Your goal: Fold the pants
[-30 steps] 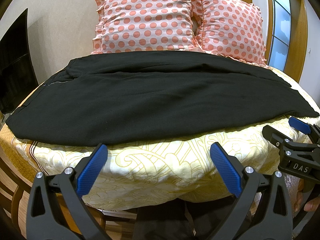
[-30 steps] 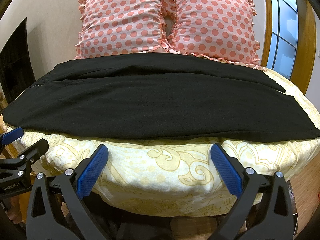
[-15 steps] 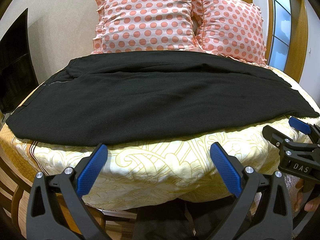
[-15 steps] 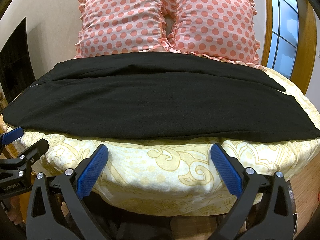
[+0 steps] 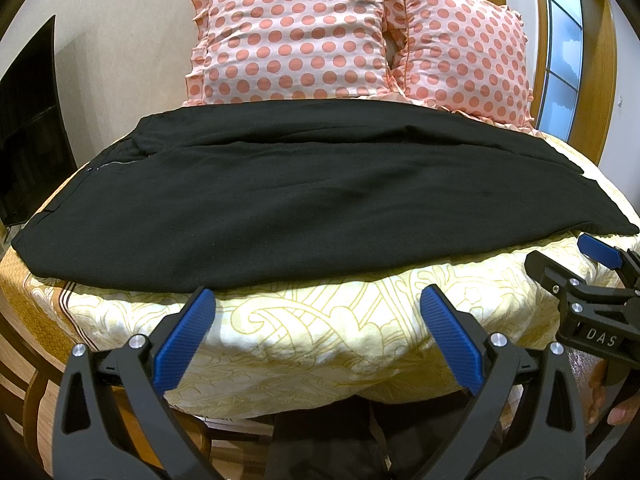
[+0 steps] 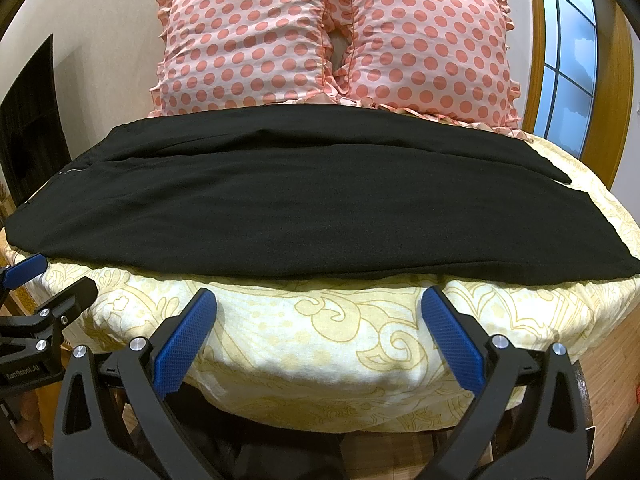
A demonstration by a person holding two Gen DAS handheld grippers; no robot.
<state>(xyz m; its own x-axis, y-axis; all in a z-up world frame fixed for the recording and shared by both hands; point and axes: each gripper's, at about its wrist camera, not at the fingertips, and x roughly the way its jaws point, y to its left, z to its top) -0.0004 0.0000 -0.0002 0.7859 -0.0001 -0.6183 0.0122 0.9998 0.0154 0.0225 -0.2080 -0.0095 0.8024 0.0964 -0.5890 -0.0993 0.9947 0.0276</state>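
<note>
A: Bedroom, bed (image 5: 304, 336) with a yellow patterned cover, cream wall behind. Anything changed vs the earlier frames?

B: No. Both views match the ones a second ago, nothing has shifted.

A: Near to far then. Fingers?

B: Left gripper (image 5: 318, 334) spread wide, nothing between the blue pads, hanging off the bed's front edge, not touching the cover. Right gripper (image 6: 318, 334) same: released, empty, just short of the bed. Each one shows at the edge of the other's view, cut off by the frame. A bit of a hand (image 5: 618, 414) shows at lower right of the left view, mostly hidden behind the gripper body.

A: Pants?

B: Black pants (image 5: 320, 204) lie flat across the bed, sideways to the cameras, waist end at left, leg ends at right. Near edge sits close to the bed's front edge, well clear of both sets of fingers. Fabric is so dark that seams and folds are hard to make out; a crease line runs along the far half.

A: Behind?

B: Two pink polka-dot pillows (image 6: 332, 36) upright at the head of the bed, bottoms hidden by the pants. Dark screen (image 5: 28, 120) at left and window (image 6: 568, 60) at right, both cropped.
</note>
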